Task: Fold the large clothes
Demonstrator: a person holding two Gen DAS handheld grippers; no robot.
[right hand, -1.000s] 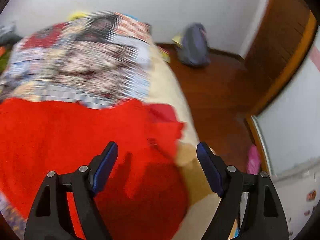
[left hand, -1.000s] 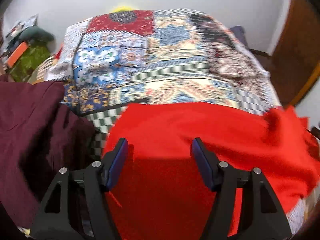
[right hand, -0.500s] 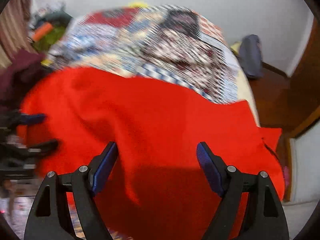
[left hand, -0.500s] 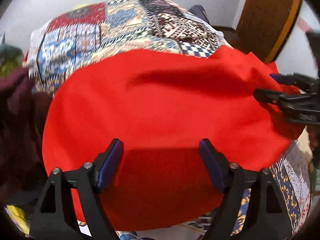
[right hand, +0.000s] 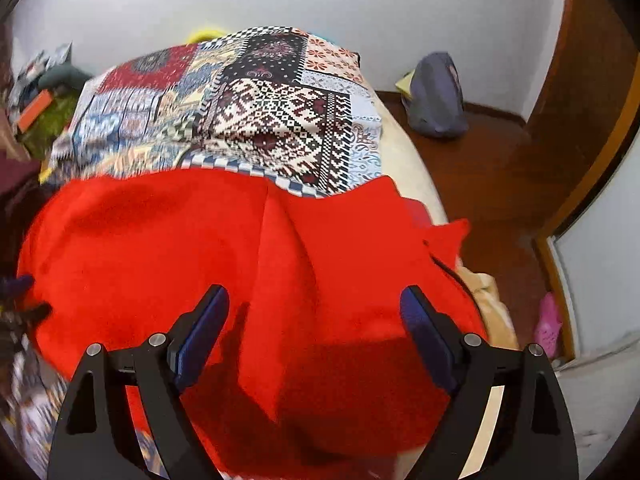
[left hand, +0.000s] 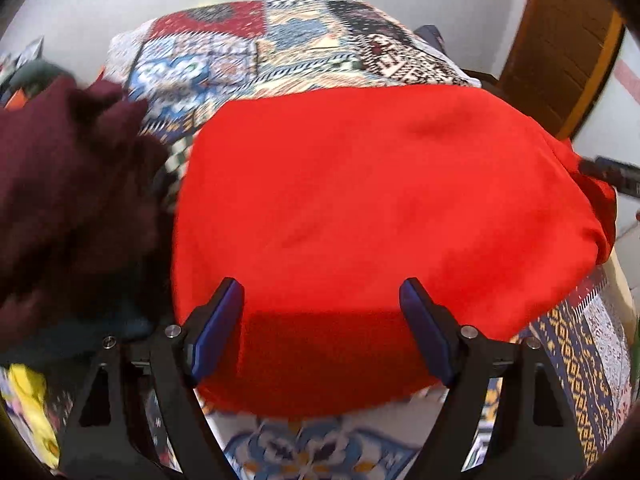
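Note:
A large red garment (left hand: 360, 208) lies spread on a patchwork bedspread (left hand: 280, 52). It also shows in the right wrist view (right hand: 200, 248), with a fold ridge down its middle and a loose flap at the right bed edge. My left gripper (left hand: 322, 320) is open and empty, hovering over the garment's near edge. My right gripper (right hand: 314, 328) is open and empty over the garment's right part. The right gripper's tip (left hand: 612, 172) shows at the garment's far right in the left wrist view.
A dark maroon garment (left hand: 60, 200) is heaped at the left of the red one. A grey-blue bag (right hand: 436, 100) sits on the wooden floor by the wall. A wooden door (right hand: 592, 80) stands at the right. Clutter (right hand: 40, 100) lies beyond the bed's left side.
Both views have swung over the red garment, which now lies flatter and more spread. The right gripper has moved away from the garment's right edge. Both grippers stay open.

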